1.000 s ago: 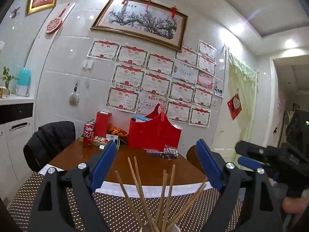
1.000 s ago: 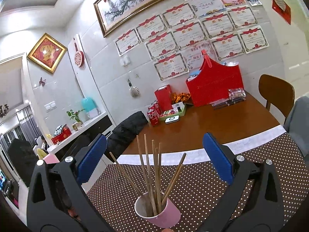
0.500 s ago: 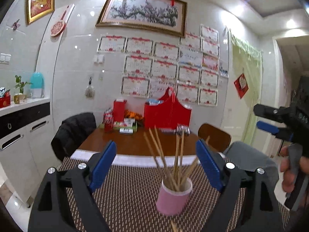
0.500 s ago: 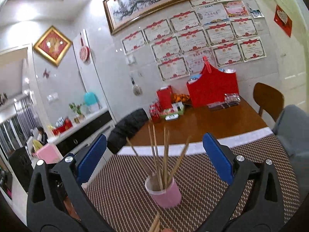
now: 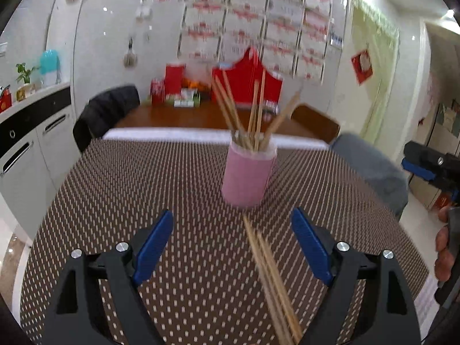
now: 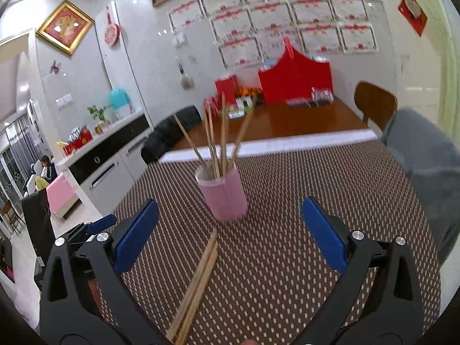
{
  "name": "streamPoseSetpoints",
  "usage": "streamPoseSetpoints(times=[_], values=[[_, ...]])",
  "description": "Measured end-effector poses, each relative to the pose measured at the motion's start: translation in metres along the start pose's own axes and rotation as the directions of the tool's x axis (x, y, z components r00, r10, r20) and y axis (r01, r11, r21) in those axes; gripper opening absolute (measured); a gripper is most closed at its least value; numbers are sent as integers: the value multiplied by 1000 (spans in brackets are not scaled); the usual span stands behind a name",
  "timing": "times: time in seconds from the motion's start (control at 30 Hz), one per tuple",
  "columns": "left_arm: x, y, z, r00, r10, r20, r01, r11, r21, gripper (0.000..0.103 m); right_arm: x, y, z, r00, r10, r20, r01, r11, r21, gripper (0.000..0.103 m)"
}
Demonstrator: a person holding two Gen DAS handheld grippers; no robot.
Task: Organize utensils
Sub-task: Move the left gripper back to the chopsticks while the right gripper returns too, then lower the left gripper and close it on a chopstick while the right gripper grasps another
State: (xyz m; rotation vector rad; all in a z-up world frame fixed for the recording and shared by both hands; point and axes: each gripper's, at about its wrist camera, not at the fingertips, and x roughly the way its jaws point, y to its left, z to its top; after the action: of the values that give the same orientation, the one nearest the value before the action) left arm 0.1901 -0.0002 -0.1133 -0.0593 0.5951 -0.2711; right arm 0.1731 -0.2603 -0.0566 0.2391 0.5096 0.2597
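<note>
We see the counter (image 5: 120, 189) under its brown dotted mat filling most of both wrist views, with bare wood further back. Against the wall at the far end stands a red gift bag (image 6: 296, 79). Near the middle of the mat stands a pink cup (image 5: 246, 176), upright, holding several chopsticks (image 5: 253, 115) that fan outward above its rim. Just in front of the cup, a loose bundle of chopsticks (image 6: 198, 281) lies flat on the mat, its far tips near the cup's base.

Our left gripper (image 5: 231, 247) is released, its blue pads spread wide on either side of the loose bundle and touching nothing. Our right gripper (image 6: 230, 233) is likewise released, pads well apart, with the bundle lying between them, closer to the left-hand pad.
</note>
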Motion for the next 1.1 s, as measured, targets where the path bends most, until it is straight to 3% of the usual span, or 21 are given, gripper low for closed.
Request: streamPoseSetpoints(times=[0.13,0.3,0.53,1.0,1.1], values=[[21,-4,-29,995,6,-101,-4,1000,24,83,15,-9,-28,997,4,-71,-2,1000,22,98],[42,-11,-58,975,24,-220,-5,996,84,83,33,-18,-56,989,9,-150,0,998,58,98],[58,-24,-81,951,53,-305,-4,987,158,83,43,-23,-80,977,4,-211,11,997,71,98],[62,-17,-83,952,71,-299,-20,985,171,85,57,-20,-103,959,-12,-284,27,998,49,98],[68,-11,-79,948,45,-314,-4,992,128,85,63,-9,-109,948,-18,-317,19,1000,0,98]])
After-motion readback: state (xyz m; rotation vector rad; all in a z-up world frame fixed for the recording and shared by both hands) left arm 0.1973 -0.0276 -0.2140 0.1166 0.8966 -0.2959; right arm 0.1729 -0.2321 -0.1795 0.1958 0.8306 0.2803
